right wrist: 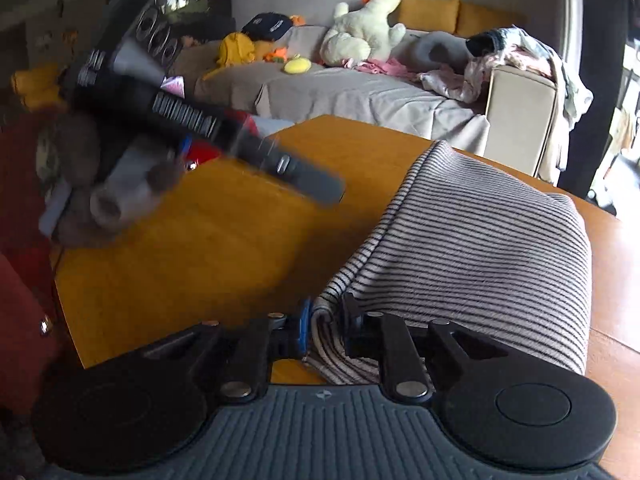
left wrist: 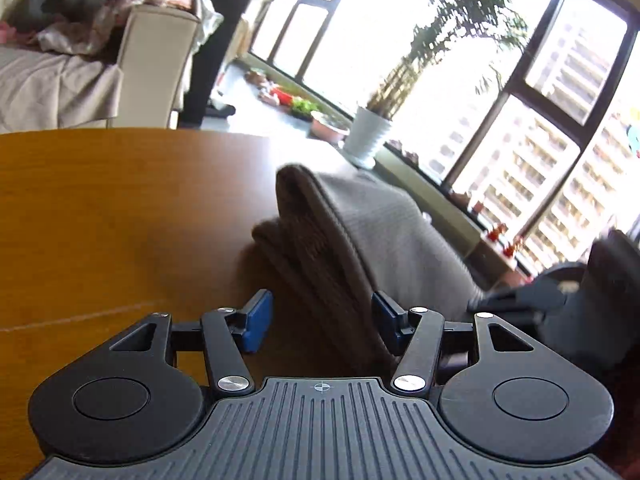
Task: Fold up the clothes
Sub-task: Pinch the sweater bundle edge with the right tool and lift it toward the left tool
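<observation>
Mid-fold: my right tool (right wrist: 324, 330) is clenched on the striped garment's (right wrist: 480, 240) near corner on the desk (right wrist: 200, 248); my left tool (left wrist: 322, 320) gapes, pads clear. Next, carry that corner across.

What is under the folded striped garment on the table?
The striped garment lies on the wooden table. Its own folded layers show at the edge; anything else beneath is covered.

garment (right wrist: 480, 248) on table (right wrist: 180, 264) | sofa (right wrist: 360, 96) behind table
</observation>
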The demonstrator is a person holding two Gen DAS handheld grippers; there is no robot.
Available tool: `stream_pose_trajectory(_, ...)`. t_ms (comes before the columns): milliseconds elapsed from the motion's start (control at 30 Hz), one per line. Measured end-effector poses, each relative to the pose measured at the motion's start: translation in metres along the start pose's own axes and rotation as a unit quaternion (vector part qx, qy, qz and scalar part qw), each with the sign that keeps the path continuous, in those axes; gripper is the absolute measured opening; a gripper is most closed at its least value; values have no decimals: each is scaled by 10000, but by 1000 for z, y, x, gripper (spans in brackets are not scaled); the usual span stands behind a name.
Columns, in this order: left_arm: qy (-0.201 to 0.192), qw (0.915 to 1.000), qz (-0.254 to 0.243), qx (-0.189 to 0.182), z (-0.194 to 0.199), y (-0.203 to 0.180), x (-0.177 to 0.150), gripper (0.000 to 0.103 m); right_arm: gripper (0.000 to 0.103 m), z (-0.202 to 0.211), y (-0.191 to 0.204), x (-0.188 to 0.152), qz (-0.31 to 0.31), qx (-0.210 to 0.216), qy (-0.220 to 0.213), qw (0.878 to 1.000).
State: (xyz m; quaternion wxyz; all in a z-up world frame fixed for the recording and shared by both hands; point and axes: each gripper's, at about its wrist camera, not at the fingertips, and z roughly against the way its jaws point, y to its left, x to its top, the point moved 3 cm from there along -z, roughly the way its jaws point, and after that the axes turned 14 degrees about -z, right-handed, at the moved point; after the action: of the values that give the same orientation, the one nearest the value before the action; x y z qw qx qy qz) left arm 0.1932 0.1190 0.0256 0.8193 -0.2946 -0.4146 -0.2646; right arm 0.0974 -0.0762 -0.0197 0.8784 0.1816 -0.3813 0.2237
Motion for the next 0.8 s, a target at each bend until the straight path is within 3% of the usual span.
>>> stream_pose_trajectory(67,-181,9998,21,-82,-1,-5,14,60,20,-6,16,-7,468,-208,18,9987)
stream_pose_trajectory(133,-122,9998,-137,-110,-19,-18,26,60,20,-7,24,-10,689,-314,16,9971)
stream_pose_trajectory(233,386,9987,-345,-1,-61,-30,20,56,20,-4,23,-8,725,-350,4,9968)
stream_pose_trajectory(333,675,9972,-310,97,-87,-29,4,60,31,16,13,-2,528,-75,-28,9986)
stream_pose_trajectory(367,658,9976,-193,61,-88,-27,3,60,41,26,5,3,292,160,-25,9994)
stream_pose_trajectory(400,649,9978,-117,47,-88,-25,3,60,60,37,-4,9,25,365,-64,9993)
stream_pose_trajectory(467,648,9977,-182,81,-85,-25,3,60,82,63,-30,26,-636,573,-389,9956)
stream_pose_trajectory(633,660,9974,-262,112,-83,-26,2,63,90,81,-110,57,-2128,224,-1029,9714)
stream_pose_trajectory(800,667,9972,-291,143,-80,-25,1,64,91,25,-176,61,-3045,-59,-566,9508)
